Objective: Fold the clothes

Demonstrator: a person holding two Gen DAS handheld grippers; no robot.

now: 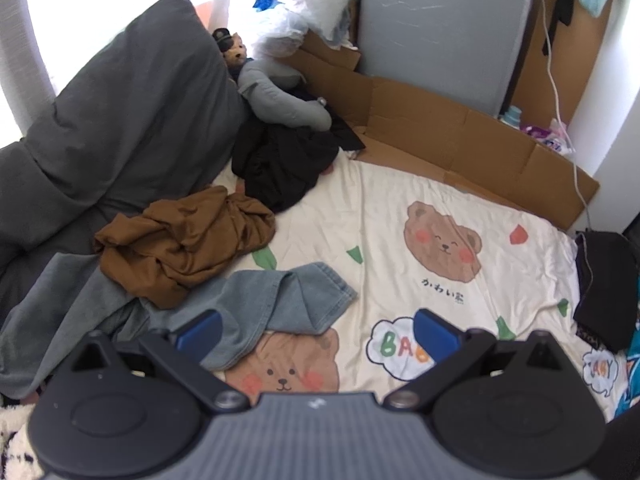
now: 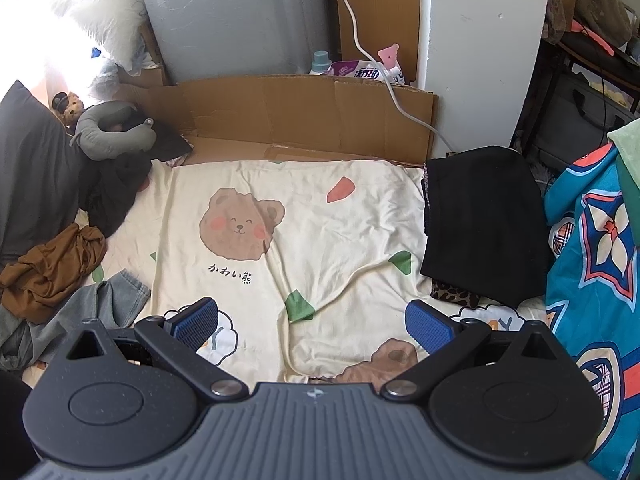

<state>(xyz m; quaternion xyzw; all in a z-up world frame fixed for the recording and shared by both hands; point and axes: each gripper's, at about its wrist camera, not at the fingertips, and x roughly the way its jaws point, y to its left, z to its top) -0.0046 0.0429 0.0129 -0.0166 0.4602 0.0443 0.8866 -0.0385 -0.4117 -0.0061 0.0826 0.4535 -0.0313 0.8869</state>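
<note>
Three garments lie unfolded at nine o'clock on the cream bear-print bedsheet point(image 2: 320, 216): crumpled brown cotton top point(image 1: 180, 244), faded blue denim jeans point(image 1: 256, 304), rumpled black garment point(image 1: 280, 164). Left gripper point(image 1: 316, 332): fingers spread wide, empty, over the jeans' hem. Right gripper point(image 2: 312, 322): likewise wide, empty, above bare sheet. Folded black stack point(image 2: 480, 224) at three o'clock; the task looks partly done.

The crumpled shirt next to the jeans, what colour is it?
Brown crumpled shirt, clearest in the left wrist view.
</note>
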